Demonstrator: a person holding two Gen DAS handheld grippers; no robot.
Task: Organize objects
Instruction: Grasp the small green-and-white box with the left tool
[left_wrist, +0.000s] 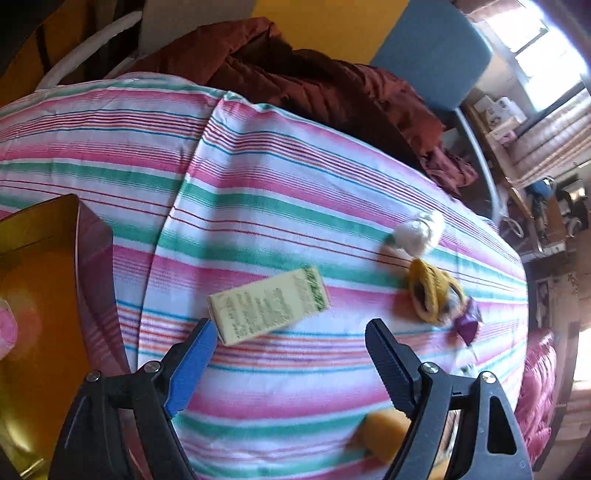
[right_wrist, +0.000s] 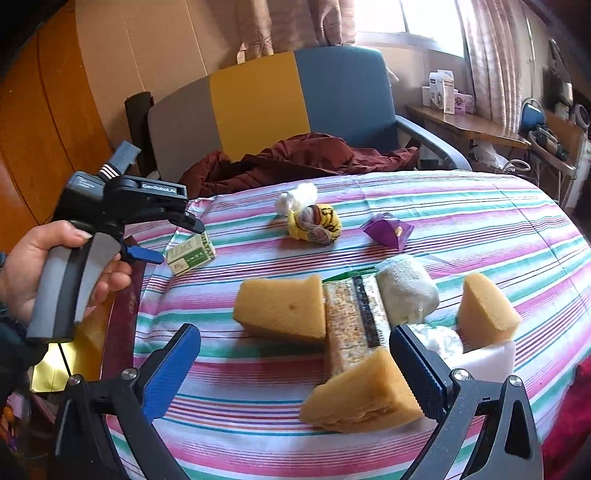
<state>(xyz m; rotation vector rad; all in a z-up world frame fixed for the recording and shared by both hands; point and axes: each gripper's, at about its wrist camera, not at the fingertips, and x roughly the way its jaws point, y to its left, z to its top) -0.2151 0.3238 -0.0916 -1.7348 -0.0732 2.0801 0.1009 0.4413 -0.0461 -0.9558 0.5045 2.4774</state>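
Observation:
A pale green-printed box (left_wrist: 267, 308) lies on the striped cloth (left_wrist: 258, 192), just ahead of my open, empty left gripper (left_wrist: 291, 328). In the right wrist view the left gripper (right_wrist: 177, 240) hovers open beside that box (right_wrist: 190, 254). My right gripper (right_wrist: 295, 343) is open and empty above a row of things: a yellow sponge wedge (right_wrist: 284, 308), a speckled snack bar (right_wrist: 351, 321), a rolled grey towel (right_wrist: 406, 291), another sponge wedge (right_wrist: 360, 397) and a third (right_wrist: 487, 308). Farther back lie a white ball (right_wrist: 297, 197), a yellow sock bundle (right_wrist: 316, 223) and a purple packet (right_wrist: 389, 229).
A gold and maroon box (left_wrist: 40, 295) stands at the table's left edge. A maroon jacket (right_wrist: 295, 155) lies on a grey, yellow and blue chair (right_wrist: 266, 99) behind the table. A side table with boxes (right_wrist: 447, 92) stands by the window at right.

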